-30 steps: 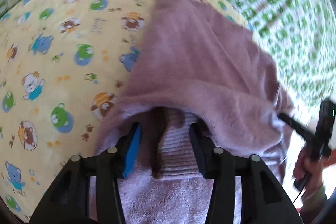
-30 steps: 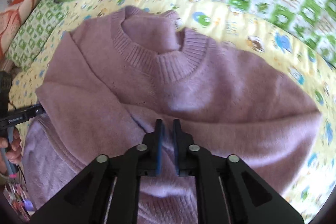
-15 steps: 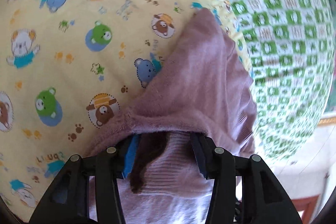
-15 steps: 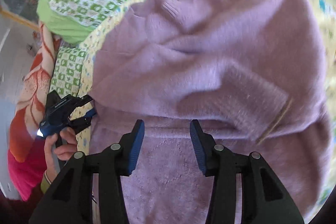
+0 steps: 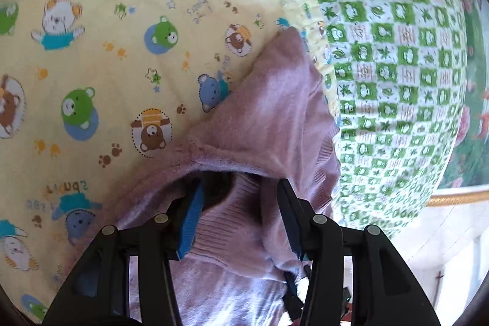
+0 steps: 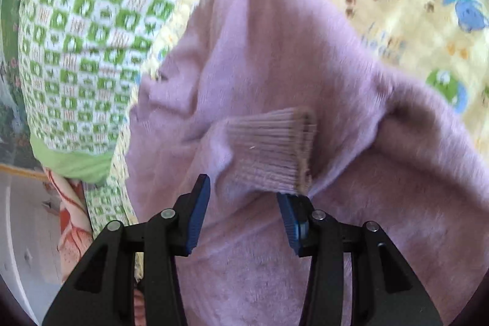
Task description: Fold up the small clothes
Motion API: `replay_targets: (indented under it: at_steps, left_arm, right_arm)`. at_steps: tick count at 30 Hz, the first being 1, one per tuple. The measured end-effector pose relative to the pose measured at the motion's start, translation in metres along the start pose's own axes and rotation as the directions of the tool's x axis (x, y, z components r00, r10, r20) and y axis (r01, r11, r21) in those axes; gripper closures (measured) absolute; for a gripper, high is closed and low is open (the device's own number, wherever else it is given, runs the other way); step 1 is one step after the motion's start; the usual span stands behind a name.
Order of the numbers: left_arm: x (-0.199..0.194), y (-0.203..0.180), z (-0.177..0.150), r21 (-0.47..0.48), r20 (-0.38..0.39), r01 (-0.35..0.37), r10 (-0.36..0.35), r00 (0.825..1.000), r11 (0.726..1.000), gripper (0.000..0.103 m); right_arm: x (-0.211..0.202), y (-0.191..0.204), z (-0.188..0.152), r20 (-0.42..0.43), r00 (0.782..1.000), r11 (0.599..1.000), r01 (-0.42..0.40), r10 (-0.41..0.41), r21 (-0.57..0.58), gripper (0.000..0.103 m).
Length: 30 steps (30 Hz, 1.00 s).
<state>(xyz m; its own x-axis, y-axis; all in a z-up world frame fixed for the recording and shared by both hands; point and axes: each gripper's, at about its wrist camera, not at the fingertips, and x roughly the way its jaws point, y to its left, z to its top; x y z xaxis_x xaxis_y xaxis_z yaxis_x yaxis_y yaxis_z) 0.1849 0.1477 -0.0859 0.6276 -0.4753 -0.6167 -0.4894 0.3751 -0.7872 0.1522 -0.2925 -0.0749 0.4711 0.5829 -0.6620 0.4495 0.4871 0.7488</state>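
Note:
A small mauve knitted sweater [image 5: 275,112] lies folded on a yellow cartoon-bear blanket [image 5: 91,51]. In the left wrist view my left gripper [image 5: 238,203] is open, its fingertips tucked under a fold of the sweater, with ribbed knit between the jaws. In the right wrist view the sweater [image 6: 275,51] fills the middle, and a ribbed cuff [image 6: 272,148] lies just ahead of my right gripper [image 6: 244,203], which is open and holds nothing.
A green and white checked quilt [image 5: 397,81] lies beyond the blanket's edge; it also shows in the right wrist view [image 6: 76,35]. A red patterned cloth [image 6: 70,219] and pale floor sit at the lower left there.
My right gripper opened and let go of the sweater, then swung round over it. My left gripper stayed open under the fold while its view turned toward the quilt.

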Motion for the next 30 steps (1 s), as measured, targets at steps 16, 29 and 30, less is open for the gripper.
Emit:
replay_targets:
  at_steps: [16, 29, 30]
  left_arm:
    - [0.018, -0.004, 0.021, 0.001, 0.064, -0.073, 0.073, 0.995, 0.997, 0.078]
    - [-0.012, -0.013, 0.001, 0.088, 0.145, -0.061, 0.047, 0.988, 0.994, 0.099]
    - [-0.011, -0.013, 0.002, 0.090, 0.147, -0.067, 0.053, 0.988, 0.994, 0.099]
  right_arm:
    - [0.014, 0.012, 0.012, 0.000, 0.998, 0.997, -0.056, 0.056, -0.061, 0.058]
    - [-0.026, 0.067, 0.023, -0.058, 0.997, 0.947, -0.060, 0.044, -0.316, 0.093]
    - [-0.020, 0.057, 0.019, -0.079, 0.997, 0.958, -0.038, 0.016, -0.285, 0.087]
